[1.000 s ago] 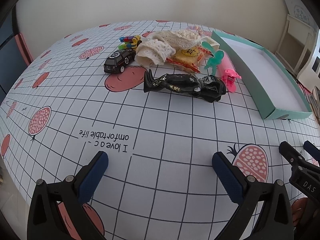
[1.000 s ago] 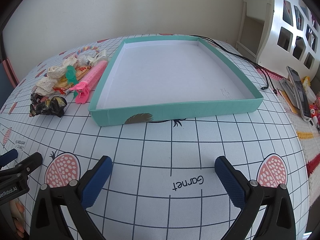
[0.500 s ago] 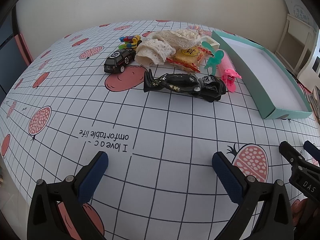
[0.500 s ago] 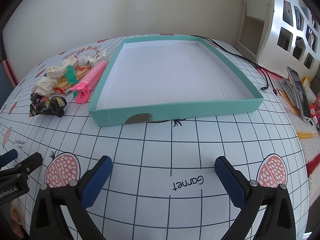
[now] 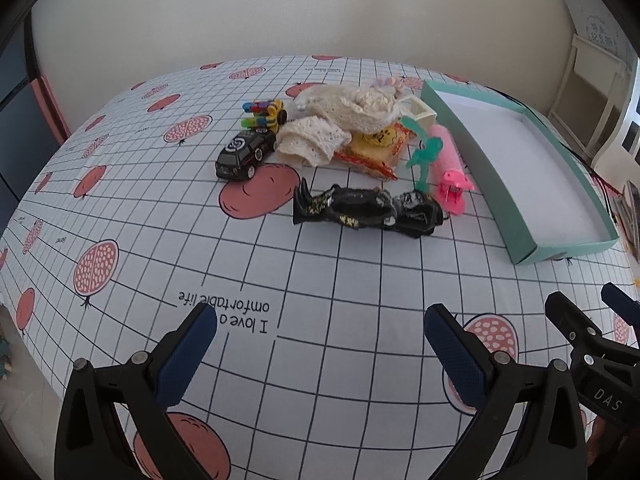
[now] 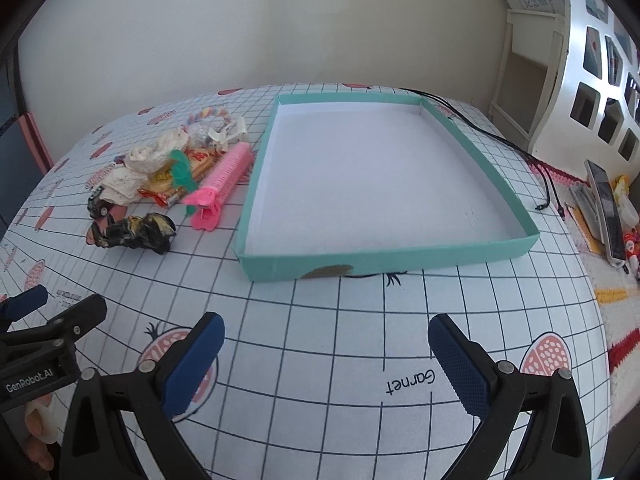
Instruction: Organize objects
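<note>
Left to right, nothing has shifted since the earlier frames. The toy car [image 5: 245, 153], lace cloth [image 5: 312, 144], black figure [image 5: 366, 209] and pink clip [image 5: 450, 168] lie clustered on the tablecloth [image 5: 320, 280], just left of the teal tray [image 6: 384, 258]. The left gripper [image 5: 320, 336] and right gripper [image 6: 326, 340] remain wide open, holding nothing.

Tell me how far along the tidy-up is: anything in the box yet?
Nothing done yet: the teal box holds nothing. Nothing in hand either; the left gripper and right gripper are both open over bare tablecloth. All of it is left: the black figure, toy car, pink clip, lace cloths, snack packet and the small bits beside the box.
</note>
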The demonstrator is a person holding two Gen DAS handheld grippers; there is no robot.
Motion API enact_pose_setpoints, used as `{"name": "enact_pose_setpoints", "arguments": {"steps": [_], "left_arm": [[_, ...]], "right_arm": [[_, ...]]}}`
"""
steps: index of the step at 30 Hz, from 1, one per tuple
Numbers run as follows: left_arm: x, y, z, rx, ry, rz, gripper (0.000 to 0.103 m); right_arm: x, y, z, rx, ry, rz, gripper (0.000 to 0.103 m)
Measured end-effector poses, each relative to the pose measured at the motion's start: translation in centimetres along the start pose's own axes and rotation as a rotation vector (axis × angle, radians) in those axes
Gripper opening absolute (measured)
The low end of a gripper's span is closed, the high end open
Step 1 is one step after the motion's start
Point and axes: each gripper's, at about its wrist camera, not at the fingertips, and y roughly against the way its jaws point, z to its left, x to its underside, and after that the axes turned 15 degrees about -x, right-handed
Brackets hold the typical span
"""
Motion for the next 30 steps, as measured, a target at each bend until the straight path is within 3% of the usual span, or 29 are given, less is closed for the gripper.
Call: {"name": "enact_pose_setpoints", "arguments": {"steps": [8,14,17,22,30], "left_arm": [[-5.2,1.6,2.3,-0.005,0.031,0.026,0.103],[-7.3,0.9,4.2,-0.042,0.049,0.113,0.103],[-7.4,0.3,5.0,-0.022,0.090,0.156,0.103],[-6.7,-0.9,3.4,0.020,0.137,0.220,0.103],[-7.1,-2.1,-0.5,0.011,0.176,0.228,0.103]], "right_arm": [[-6.0,3.1,1.9,-0.041,-0.018,-0.021,0.103],[-9.6,3.2,3.9,-0.094,-0.005,0.011,0.103],[-10.7,2.5,4.7,-0.108,0.002,0.023,0.103],[-11.2,1.3,4.5,-0.095,-0.010,0.042,0.102],[-11.2,-1.1,3.2,-0.094,-0.052,0.084,0.101]]}}
